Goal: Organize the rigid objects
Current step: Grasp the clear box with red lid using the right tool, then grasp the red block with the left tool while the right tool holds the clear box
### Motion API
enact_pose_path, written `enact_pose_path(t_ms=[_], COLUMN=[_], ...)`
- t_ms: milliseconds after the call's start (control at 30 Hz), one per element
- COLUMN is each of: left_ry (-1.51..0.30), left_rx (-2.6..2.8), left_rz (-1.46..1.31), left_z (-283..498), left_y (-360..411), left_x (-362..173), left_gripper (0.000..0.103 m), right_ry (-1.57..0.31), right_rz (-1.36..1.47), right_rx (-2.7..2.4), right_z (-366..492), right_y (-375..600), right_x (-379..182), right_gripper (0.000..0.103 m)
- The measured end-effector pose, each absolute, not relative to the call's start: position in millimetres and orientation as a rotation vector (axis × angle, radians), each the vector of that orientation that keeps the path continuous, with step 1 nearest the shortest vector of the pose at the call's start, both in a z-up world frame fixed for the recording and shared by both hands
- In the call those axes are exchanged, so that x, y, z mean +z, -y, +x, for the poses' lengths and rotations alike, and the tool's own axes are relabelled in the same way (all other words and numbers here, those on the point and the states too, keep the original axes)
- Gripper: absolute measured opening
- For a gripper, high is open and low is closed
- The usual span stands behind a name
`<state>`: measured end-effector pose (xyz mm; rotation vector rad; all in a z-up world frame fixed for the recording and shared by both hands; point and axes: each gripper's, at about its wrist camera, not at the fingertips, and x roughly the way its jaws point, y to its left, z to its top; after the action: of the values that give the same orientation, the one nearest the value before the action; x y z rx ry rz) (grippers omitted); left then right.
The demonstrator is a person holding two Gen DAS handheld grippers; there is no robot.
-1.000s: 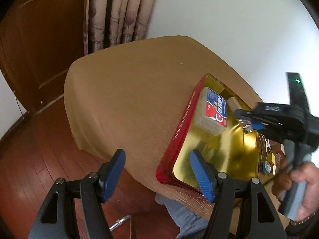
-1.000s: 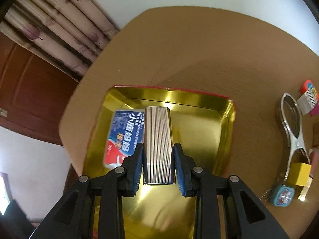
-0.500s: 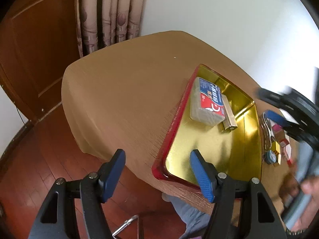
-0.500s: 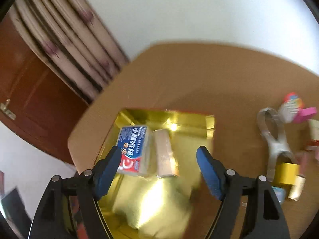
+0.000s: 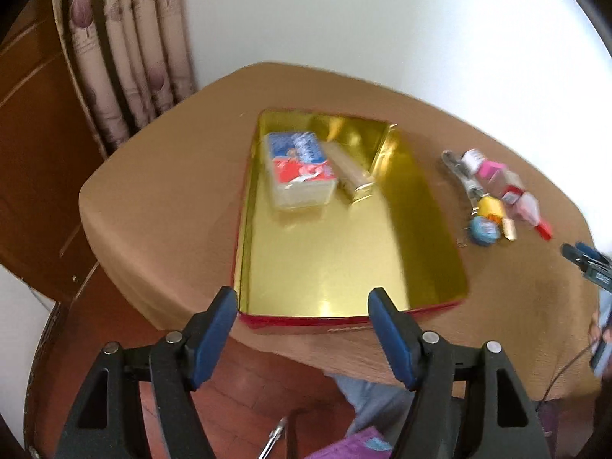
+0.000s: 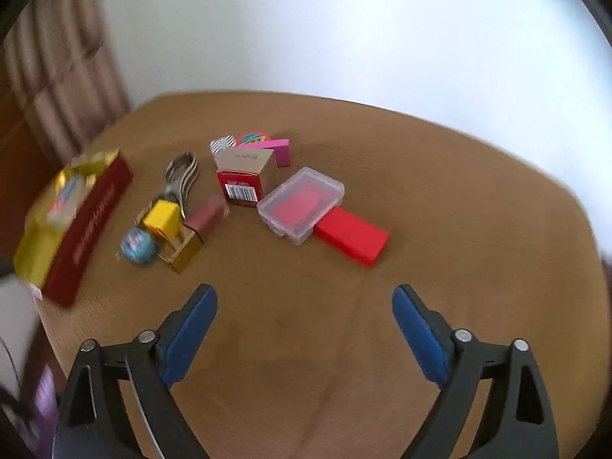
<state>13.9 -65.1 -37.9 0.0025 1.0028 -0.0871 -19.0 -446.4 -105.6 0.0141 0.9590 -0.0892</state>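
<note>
Background items — pleated patterned curtain (image 5: pixel 126 61) at far left; dark wooden door (image 5: pixel 34 145) beside it; white wall (image 5: pixel 382 26) behind; reddish wood floor (image 5: pixel 244 394) below — tan tablecloth (image 6: pixel 420 191).

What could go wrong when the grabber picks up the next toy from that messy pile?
The pile is tightly packed: the yellow block, blue ball and gold box touch, so the right gripper, whose jaws are opening with nothing between them, might catch two things or knock one away. The ball could roll. The tin also sits close to the table edge, so a bump might tip it off.
</note>
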Motion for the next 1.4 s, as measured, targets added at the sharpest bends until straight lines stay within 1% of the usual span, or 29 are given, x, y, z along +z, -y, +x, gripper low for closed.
enact_pose_path(t_ms=[67, 167, 367, 467, 600, 667, 767, 900, 1000, 1100, 1167, 1333, 1400], left_ry=[-0.975, -0.970, -0.961, -0.978, -1.020, -1.038, -1.060, -1.068, -1.098, -1.151, -1.195, -1.411, -1.465], left_rx=[-0.019, 0.013, 0.015, -0.019, -0.072, -0.100, -0.132, -0.197, -0.324, -0.446, -0.504, -0.564, -0.491], left_rz=[0.046, 0.038, -0.002, 0.000, 0.011, 0.013, 0.029, 0.057, 0.057, 0.078, 0.056, -0.173, -0.185], left_z=[10.6, 7.3, -2.0, -0.6, 9.4, 12.7, 16.9, 24.0, 30.9, 41.8, 52.2, 95.1, 110.8], left_y=[69.1, 66.0, 70.6, 85.4, 112.5, 126.2, 144.6, 175.2, 211.5, 258.8, 289.1, 365.8, 395.7], left_x=[-30.2, -23.4, -1.7, 4.0, -0.6, -4.7, -9.2, -10.6, -12.4, -16.6, -20.6, -49.3, -63.4], left_gripper=[0.073, 0.073, 0.073, 0.073, 0.073, 0.073, 0.073, 0.073, 0.073, 0.073, 0.073, 0.073, 0.073], right_ry=[-0.976, -1.018, -1.136, -1.173, -1.220, -1.297, -1.277, -1.082, -0.987, -0.977, -0.980, -0.966, -0.956], right_rz=[-0.094, -0.201, -0.383, -0.403, -0.334, -0.224, -0.234, -0.046, 0.095, 0.169, 0.170, 0.242, 0.259], right_rx=[-0.057, 0.040, 0.142, 0.199, 0.279, 0.334, 0.303, 0.246, 0.102, -0.087, -0.206, -0.353, -0.376], right_z=[-4.2, 17.7, 73.9, 93.2, 113.8, 120.5, 114.6, 74.9, 20.0, -36.9, -79.2, -143.9, -154.9], right_y=[449.5, 458.0, 456.6, 457.0, 461.3, 465.7, 462.9, 493.4, 539.3, 580.0, 604.5, 647.8, 653.2], right_x=[-99.6, -95.4, -121.4, -134.3, -142.7, -150.7, -148.0, -92.1, -70.4, -77.6, -94.7, -127.1, -134.4], right_gripper=[0.103, 0.103, 0.103, 0.103, 0.101, 0.070, 0.069, 0.069, 0.070, 0.070, 0.070, 0.070, 0.070])
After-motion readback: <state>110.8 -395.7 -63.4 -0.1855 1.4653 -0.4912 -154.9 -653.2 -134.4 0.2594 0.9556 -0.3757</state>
